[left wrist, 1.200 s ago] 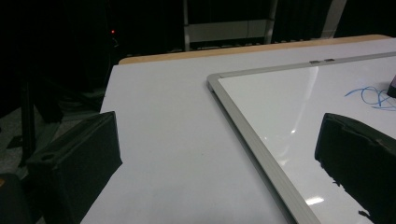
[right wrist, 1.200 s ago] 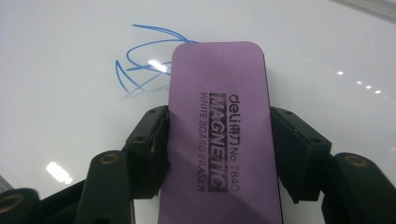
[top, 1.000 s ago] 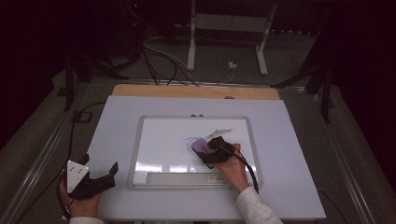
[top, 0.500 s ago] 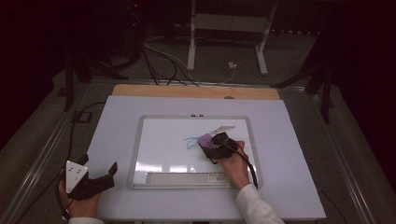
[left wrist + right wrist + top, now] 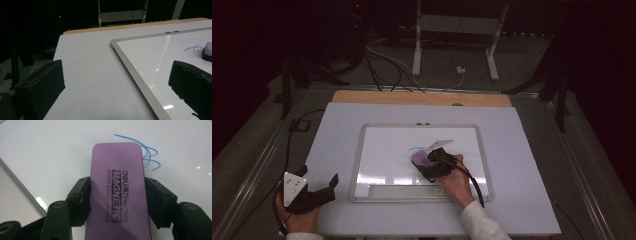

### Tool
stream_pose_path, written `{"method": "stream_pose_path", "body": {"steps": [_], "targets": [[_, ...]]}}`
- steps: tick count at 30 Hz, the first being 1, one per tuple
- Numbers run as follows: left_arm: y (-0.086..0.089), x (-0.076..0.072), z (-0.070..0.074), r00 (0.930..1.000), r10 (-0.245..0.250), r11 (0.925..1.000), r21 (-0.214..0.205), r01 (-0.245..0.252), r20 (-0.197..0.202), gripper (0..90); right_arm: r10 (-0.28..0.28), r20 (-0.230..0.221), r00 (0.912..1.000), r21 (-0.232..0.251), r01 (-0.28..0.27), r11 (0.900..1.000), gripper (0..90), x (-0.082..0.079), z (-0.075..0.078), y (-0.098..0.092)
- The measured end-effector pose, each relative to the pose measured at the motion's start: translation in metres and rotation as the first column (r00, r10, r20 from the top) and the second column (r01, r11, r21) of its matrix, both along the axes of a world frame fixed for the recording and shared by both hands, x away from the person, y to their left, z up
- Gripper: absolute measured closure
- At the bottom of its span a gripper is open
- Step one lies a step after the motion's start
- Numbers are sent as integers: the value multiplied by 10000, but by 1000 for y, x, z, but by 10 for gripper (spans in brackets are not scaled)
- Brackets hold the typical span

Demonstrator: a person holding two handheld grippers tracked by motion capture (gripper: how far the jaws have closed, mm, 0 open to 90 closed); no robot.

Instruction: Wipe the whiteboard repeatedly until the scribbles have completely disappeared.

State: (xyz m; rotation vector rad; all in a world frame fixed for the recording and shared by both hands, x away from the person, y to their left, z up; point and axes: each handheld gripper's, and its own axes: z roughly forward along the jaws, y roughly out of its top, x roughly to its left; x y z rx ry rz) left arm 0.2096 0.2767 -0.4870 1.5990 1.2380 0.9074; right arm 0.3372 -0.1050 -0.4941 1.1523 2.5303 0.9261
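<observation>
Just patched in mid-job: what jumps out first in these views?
A purple eraser clamped in the right gripper sits on the whiteboard, right beside a blue scribble. The left gripper waits open over the table's near left corner, holding nothing.

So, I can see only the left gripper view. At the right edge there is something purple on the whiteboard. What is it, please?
Observer: A purple whiteboard eraser; the right gripper view shows "MAGNETIC WHITE BOARD ERASER" printed on it.
Operator: Is something holding it?
Observer: Yes, the right gripper is shut on its two long sides.
Operator: And the blue line beside it?
Observer: Blue marker loops on the whiteboard, partly under the eraser's far end.
Operator: Where is my left gripper?
Observer: In the high view, the left gripper rests open at the table's near-left corner, off the board.
</observation>
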Motion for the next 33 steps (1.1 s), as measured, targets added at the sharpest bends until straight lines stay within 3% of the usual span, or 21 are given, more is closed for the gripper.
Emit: {"method": "stream_pose_path", "body": {"steps": [3,6,12,15,19,23,27,30,33], "targets": [[0,0,0,10000,34,10000,-38,-33,28,11,-188,55,9998,-38,188,9998,413,3,0,-2],[1,0,0,10000,30,10000,-47,-30,27,11,-741,131,9972,-160,743,9971,413,11,0,-10],[1,0,0,10000,27,10000,-38,-27,18,11,-1781,111,9839,-92,1782,9840,413,25,-1,-30],[0,0,0,10000,-5,10000,-1,5,-3,11,-1721,270,9847,-266,1729,9846,413,23,0,-27],[-1,0,0,10000,-3,10000,-1,3,-8,11,-1264,55,9920,-16,1264,9920,413,17,-1,-18],[0,0,0,10000,-5,10000,-2,5,-5,11,-342,-60,9994,96,343,9994,412,10,0,-3],[1,0,0,10000,9,10000,-19,-9,-3,11,400,-72,9992,22,-400,9992,412,3,0,10],[1,0,0,10000,22,10000,-54,-22,30,11,321,-38,9995,23,-321,9995,413,5,0,11],[1,0,0,10000,20,10000,-60,-20,14,11,-249,31,9997,-67,249,9997,413,12,0,4]]}}
